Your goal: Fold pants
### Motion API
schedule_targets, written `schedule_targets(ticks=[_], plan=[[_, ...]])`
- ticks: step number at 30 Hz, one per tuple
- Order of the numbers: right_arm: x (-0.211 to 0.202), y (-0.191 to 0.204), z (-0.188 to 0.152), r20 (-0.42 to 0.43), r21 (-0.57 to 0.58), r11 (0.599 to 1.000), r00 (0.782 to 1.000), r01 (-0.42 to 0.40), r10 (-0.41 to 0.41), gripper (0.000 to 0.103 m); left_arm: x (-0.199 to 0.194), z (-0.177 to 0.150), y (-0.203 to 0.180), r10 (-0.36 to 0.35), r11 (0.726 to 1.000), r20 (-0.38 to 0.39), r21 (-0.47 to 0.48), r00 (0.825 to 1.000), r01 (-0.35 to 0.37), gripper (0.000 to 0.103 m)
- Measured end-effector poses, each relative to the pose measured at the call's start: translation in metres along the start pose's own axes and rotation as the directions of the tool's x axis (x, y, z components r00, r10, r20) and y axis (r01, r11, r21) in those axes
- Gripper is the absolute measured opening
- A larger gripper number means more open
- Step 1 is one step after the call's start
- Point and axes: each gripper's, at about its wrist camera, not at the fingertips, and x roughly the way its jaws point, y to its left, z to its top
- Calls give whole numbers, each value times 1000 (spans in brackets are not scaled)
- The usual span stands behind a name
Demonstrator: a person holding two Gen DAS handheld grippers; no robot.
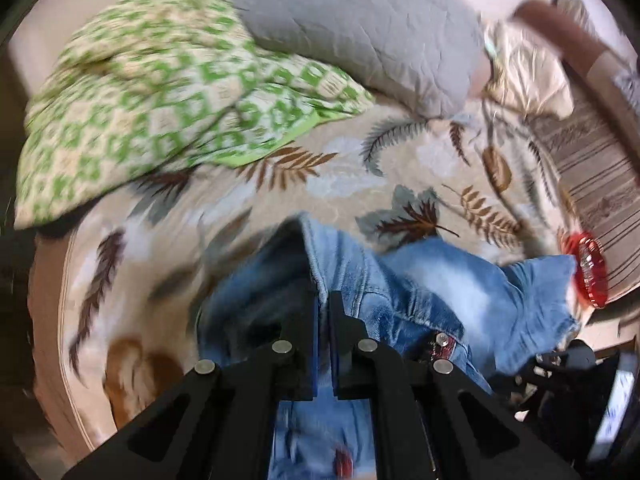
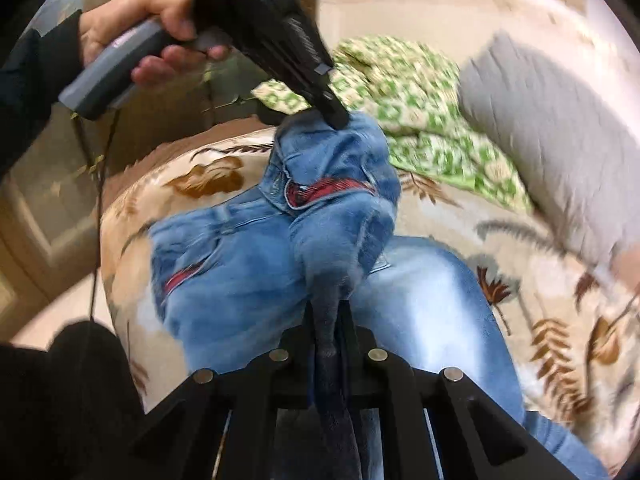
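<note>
Light blue jeans (image 2: 240,272) with red trim lie on a leaf-patterned bed cover (image 2: 560,320). My right gripper (image 2: 326,312) is shut on a fold of the jeans and lifts it. My left gripper (image 2: 338,118) shows in the right wrist view, shut on the jeans' upper edge and holding it raised. In the left wrist view the left gripper (image 1: 324,304) pinches the denim edge (image 1: 400,280), and the jeans hang below it.
A green and cream checked blanket (image 1: 160,96) and a grey pillow (image 1: 360,28) lie at the far side of the bed. A red object (image 1: 588,272) sits at the bed's right edge. The bed's rounded edge (image 2: 120,216) drops off at left.
</note>
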Motion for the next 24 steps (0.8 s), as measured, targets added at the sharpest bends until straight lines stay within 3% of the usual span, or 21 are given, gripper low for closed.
schedule_targets(ticks=[6,9,12,15,20,22,23,24], plan=[[-10,46,-28,39,-133,988,997,78,-73,9,-28,-106,32,-71,987,161,-130,984,93,4],[-1,70,-42,38,-216,969,993,119,-113,9,-18,-150,50,-98,963,205,-228,974,145,4],[18,85,-55,6,-262,956,991,127,-130,9,6,-180,60,-76,951,159,-286,984,119,5],[42,92,-71,-38,-285,948,986,144,-161,9,48,-198,66,-78,937,52,-337,996,91,6],[43,89,-70,-23,-264,951,985,158,-171,12,52,-198,66,-91,927,86,-356,992,116,7],[43,90,-69,-19,-287,943,983,171,-184,19,47,-196,65,-102,928,90,-349,991,128,8],[43,90,-68,-16,-298,935,979,191,-205,26,41,-196,65,-100,928,90,-352,991,126,13],[41,91,-68,-8,-303,927,973,219,-233,51,35,-197,64,-98,928,99,-350,990,126,32]])
